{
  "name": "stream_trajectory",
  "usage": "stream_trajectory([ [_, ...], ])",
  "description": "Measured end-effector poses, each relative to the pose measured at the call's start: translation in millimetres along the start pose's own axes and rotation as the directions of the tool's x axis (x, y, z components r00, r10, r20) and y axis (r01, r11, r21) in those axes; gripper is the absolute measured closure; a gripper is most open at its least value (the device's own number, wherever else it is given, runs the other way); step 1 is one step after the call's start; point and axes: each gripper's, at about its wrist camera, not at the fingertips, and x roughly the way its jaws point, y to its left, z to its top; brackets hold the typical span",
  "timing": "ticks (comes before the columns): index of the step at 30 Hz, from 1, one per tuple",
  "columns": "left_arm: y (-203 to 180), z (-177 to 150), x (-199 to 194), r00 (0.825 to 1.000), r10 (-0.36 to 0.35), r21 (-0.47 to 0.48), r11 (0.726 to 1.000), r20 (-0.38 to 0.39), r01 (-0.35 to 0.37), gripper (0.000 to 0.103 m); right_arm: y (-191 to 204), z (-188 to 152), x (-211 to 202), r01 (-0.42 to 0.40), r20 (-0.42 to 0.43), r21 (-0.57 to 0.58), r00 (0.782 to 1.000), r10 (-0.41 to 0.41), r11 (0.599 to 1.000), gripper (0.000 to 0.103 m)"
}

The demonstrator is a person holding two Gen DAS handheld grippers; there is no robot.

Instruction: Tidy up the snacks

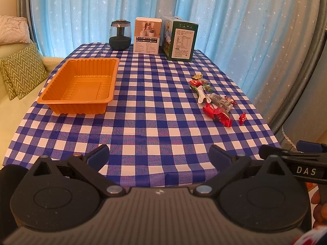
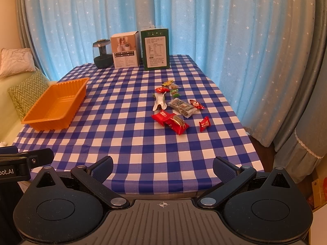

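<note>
Lying loose on the right half of the checked tablecloth [image 2: 143, 143], the snacks [image 2: 175, 106] form a crinkly scatter — red foil packets, a grey one, a white one, small green and yellow sweets — strung out from near to far. Well apart on the left sits the orange tray [image 1: 81, 85], ribbed plastic, rectangular, long axis running away, nothing inside. Left gripper [image 1: 159, 155] and right gripper [image 2: 162, 167] hover at the near edge, jaws spread wide, holding nothing.

Ribbed glossy plastic tray [image 1: 81, 85], shiny foil snack wrappers [image 2: 173, 120], woven checked tablecloth [image 1: 147, 122]
</note>
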Motion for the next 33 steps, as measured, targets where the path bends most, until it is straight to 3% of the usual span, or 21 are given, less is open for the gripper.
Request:
stream_trajectory([
  [17, 3.1, 2.2, 7.3, 0.999, -0.041, -0.03, 0.999, -0.01, 0.041, 0.0, -10.0, -0.3, 7.0, 0.013, 0.004, 0.013, 1.0, -0.013, 1.0, 0.0],
  [33, -9.8, 39.2, 77.7, 0.988, -0.148, -0.01, 0.989, -0.035, 0.148, 0.0, -58.2, 34.8, 33.7, 0.081, 0.076, 0.049, 0.993, -0.085, 0.995, 0.0],
])
